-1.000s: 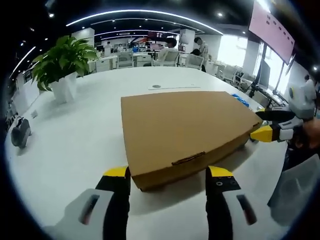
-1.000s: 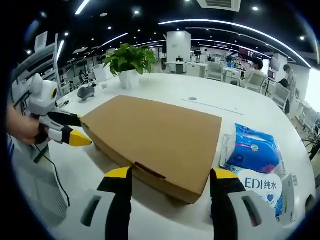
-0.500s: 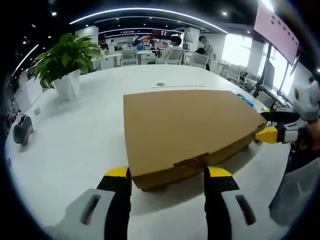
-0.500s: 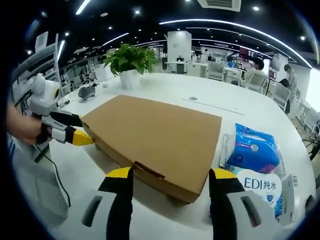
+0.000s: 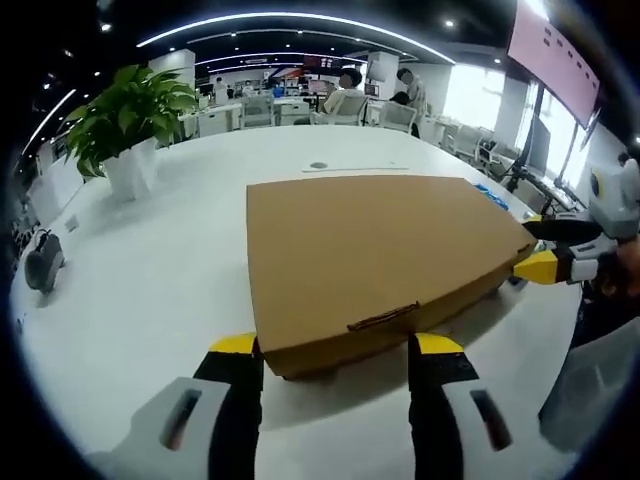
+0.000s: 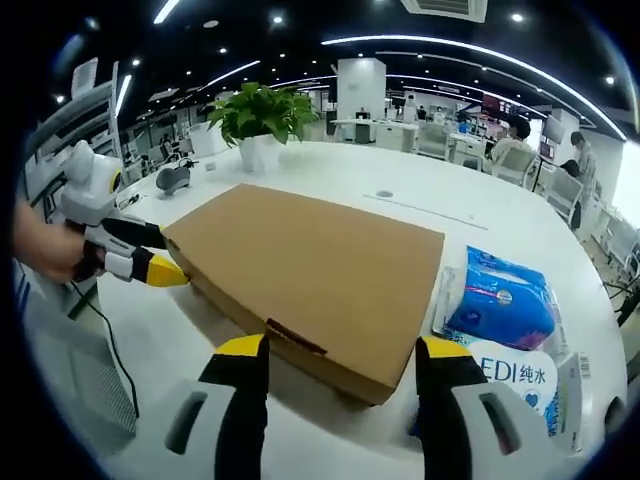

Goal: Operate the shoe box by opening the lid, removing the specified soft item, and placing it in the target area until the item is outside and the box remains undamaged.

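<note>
A flat brown cardboard shoe box (image 5: 375, 250) lies shut on the white table (image 5: 150, 270), its lid tab facing the left gripper view. My left gripper (image 5: 335, 350) stands open, its jaws either side of the box's near edge by the tab. In the right gripper view the same box (image 6: 320, 270) lies ahead, and my right gripper (image 6: 335, 355) is open at another edge of it. The left gripper (image 6: 160, 272) comes in from the left at a box corner, held by a hand. The right gripper (image 5: 540, 266) shows at the box's right corner in the left gripper view.
A potted green plant (image 5: 130, 125) in a white pot stands at the far left of the table. Blue-and-white tissue packs (image 6: 505, 310) lie right of the box. A dark computer mouse (image 5: 40, 265) sits near the left table edge. Office desks and seated people fill the background.
Both views have shifted only slightly. The box stays shut and neither gripper has taken hold of anything.
</note>
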